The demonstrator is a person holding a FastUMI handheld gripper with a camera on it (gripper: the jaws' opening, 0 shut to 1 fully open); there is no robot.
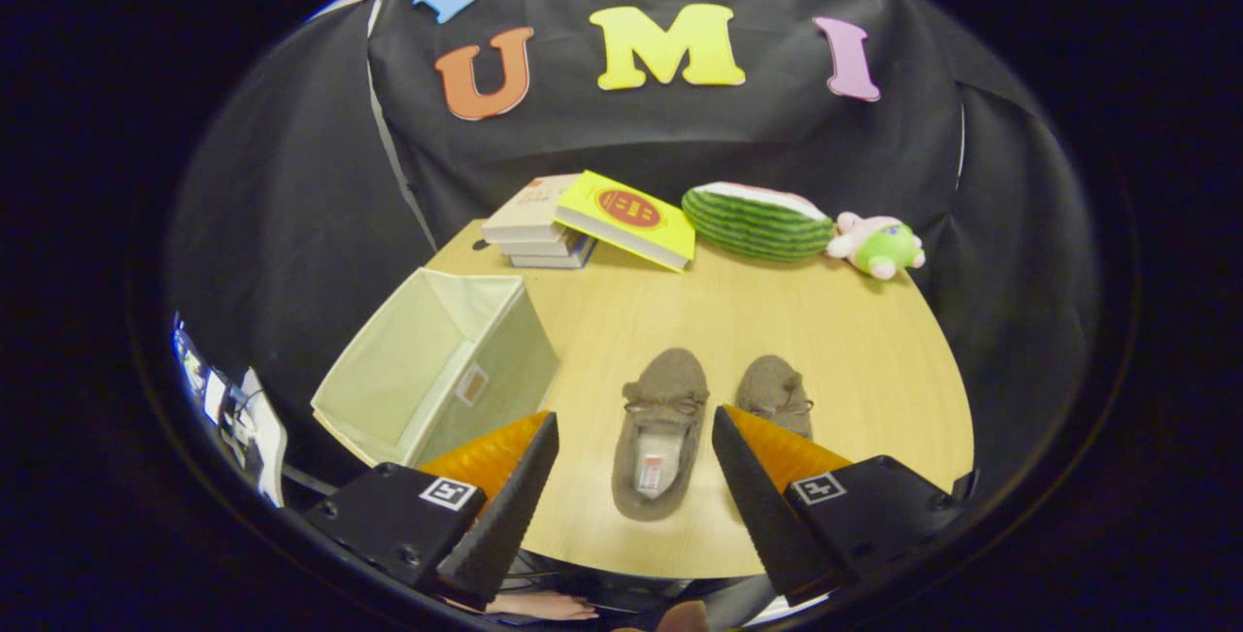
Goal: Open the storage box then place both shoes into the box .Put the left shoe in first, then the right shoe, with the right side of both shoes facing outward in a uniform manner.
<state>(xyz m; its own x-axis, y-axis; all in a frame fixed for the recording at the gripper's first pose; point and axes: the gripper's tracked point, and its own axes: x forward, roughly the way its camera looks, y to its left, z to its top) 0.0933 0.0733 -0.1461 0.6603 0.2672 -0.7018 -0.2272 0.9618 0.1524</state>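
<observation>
Partly claw (636,428)-hidden right shoe (774,391) (claw spread).

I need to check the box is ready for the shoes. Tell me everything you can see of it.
The box is pale green, fabric-looking, square, with straight walls and a small label on one side. It stands open, nothing visible inside, on the table's near corner, left of the shoes and apart from them. The open tool is not touching it.

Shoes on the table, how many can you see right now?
2. One brown moccasin lies between the open fingers of the gripper, its opening showing. The other brown moccasin lies beside it, partly hidden behind one finger. Neither is in the storage box.
</observation>
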